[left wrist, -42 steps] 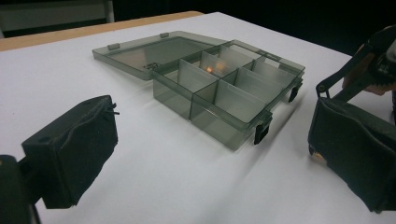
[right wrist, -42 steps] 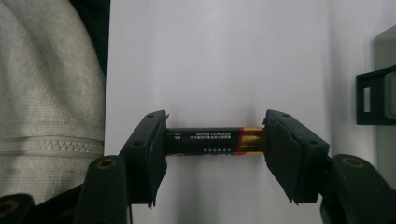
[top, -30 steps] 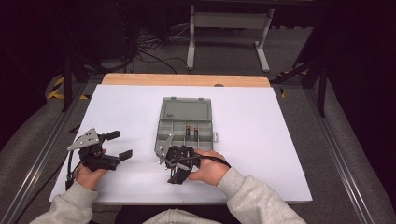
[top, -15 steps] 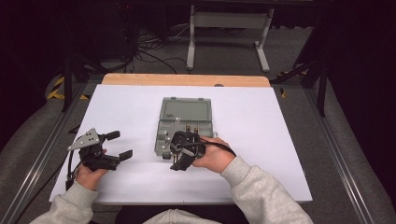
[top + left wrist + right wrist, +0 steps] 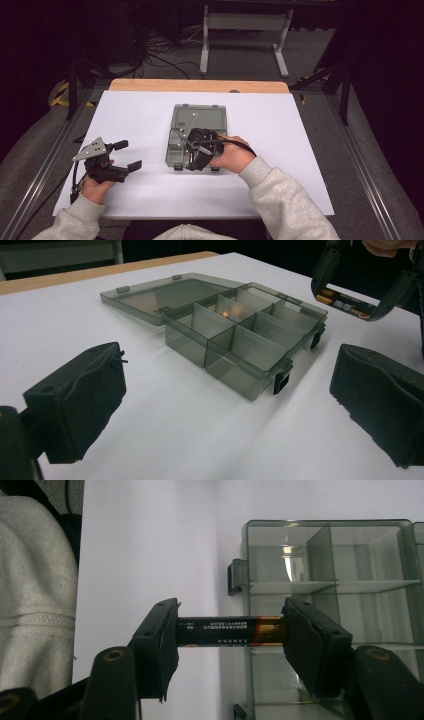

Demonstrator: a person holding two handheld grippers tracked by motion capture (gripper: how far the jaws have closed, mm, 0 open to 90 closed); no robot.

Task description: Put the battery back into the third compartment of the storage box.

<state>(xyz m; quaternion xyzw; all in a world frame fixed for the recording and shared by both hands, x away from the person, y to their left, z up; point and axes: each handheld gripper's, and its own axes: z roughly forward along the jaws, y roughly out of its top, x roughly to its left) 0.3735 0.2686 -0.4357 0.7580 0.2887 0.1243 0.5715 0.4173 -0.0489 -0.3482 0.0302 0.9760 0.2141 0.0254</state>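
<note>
A grey see-through compartment box (image 5: pixel 200 117) lies open in the middle of the white table, lid flat toward the far side. My right gripper (image 5: pixel 197 150) hovers over the box's near compartments, shut end-to-end on a black and copper AA battery (image 5: pixel 227 631). In the right gripper view the box's dividers (image 5: pixel 330 587) sit behind the battery. My left gripper (image 5: pixel 128 155) rests at the table's left, open, with nothing between its pads (image 5: pixel 80 400). In the left gripper view the box (image 5: pixel 235 340) stands ahead and the held battery (image 5: pixel 345 304) hangs at the upper right.
The white table sheet (image 5: pixel 300 150) ends at a wooden strip (image 5: pixel 200 86) on the far side. Metal rails (image 5: pixel 45 165) run along both sides. A white stand (image 5: pixel 245 30) and cables lie on the floor beyond. A grey sleeve (image 5: pixel 35 580) is beside the right gripper.
The right gripper has risen and moved away from the person, carrying the battery from the box's near edge to above its near compartments. The left gripper has stayed still.
</note>
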